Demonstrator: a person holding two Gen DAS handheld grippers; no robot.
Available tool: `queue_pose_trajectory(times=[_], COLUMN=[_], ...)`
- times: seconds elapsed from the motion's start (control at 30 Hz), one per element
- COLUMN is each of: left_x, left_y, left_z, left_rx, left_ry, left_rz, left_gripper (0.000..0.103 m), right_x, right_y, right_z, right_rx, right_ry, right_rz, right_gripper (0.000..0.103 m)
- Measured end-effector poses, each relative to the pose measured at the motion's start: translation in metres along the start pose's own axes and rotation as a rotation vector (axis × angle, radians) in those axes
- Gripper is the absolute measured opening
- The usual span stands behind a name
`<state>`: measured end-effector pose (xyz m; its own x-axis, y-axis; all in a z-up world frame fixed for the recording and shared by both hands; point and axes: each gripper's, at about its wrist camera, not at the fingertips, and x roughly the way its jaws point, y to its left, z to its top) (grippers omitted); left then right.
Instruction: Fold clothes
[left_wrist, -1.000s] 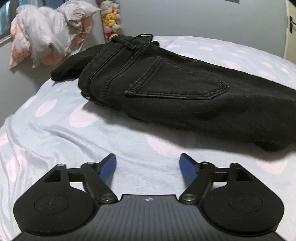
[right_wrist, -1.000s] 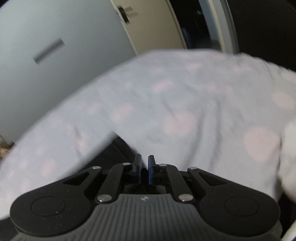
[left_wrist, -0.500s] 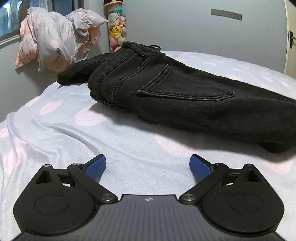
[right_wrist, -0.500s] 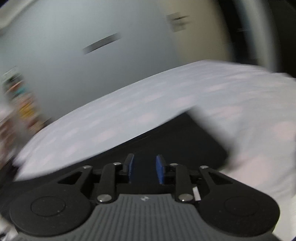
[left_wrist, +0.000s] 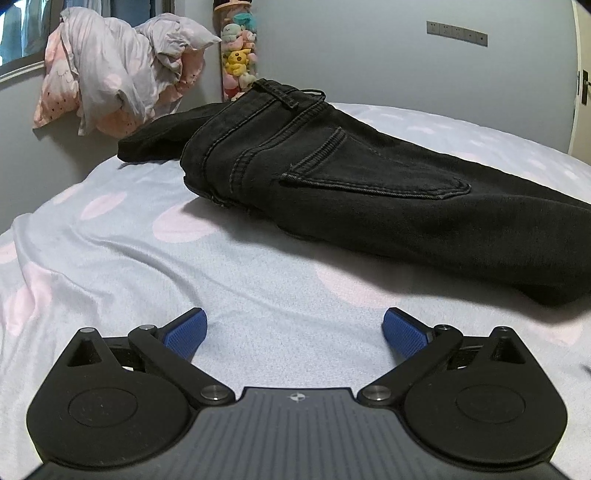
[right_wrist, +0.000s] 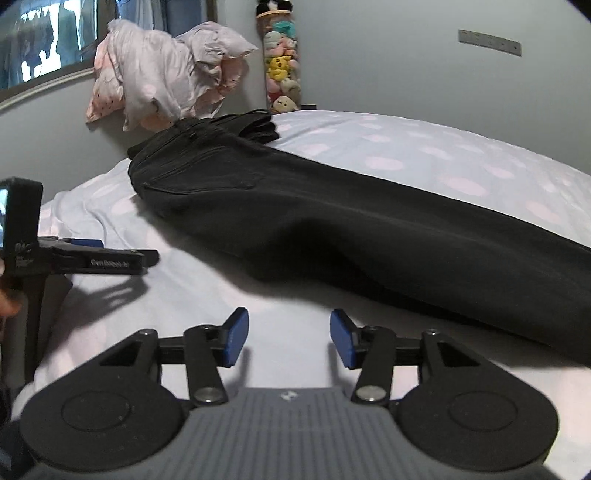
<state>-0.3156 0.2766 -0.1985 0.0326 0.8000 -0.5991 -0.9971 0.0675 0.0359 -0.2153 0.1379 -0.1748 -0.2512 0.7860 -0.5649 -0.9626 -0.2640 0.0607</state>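
Observation:
Black jeans (left_wrist: 369, 192) lie folded lengthwise on the dotted bed sheet, waistband at the far left, legs running off to the right. My left gripper (left_wrist: 294, 334) hovers over bare sheet in front of them, wide open and empty. In the right wrist view the same jeans (right_wrist: 332, 221) stretch from the far left to the right edge. My right gripper (right_wrist: 288, 338) sits just short of the leg part, its jaws opening with nothing between them. The left gripper (right_wrist: 122, 256) shows side-on at the left edge of that view.
The pale blue sheet with pink dots (left_wrist: 166, 258) covers the bed. A crumpled pink and grey bedding pile (left_wrist: 118, 74) and a column of plush toys (left_wrist: 238, 59) stand against the grey wall behind. A window (right_wrist: 44, 48) is at the far left.
The right gripper swung across the bed from the far end and now faces the jeans beside the left gripper, its jaws spreading apart. The left gripper opened slightly wider and stayed in place.

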Motion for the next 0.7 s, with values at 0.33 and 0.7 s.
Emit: queue_pose_trajectory(times=[0.33, 0.7], left_x=[0.000, 0.001], left_y=[0.001, 0.000], left_z=[0.000, 0.002], left_rx=[-0.010, -0.009], left_ry=[0.000, 0.002], left_rz=[-0.006, -0.005], left_gripper=[0.103, 0.103], right_x=[0.064, 0.033], right_y=[0.038, 0.053], right_z=[0.025, 0.033], right_rx=[-0.090, -0.274], right_ry=[-0.040, -0.018], right_rz=[-0.170, -0.192], right_gripper=[0.052, 0.017])
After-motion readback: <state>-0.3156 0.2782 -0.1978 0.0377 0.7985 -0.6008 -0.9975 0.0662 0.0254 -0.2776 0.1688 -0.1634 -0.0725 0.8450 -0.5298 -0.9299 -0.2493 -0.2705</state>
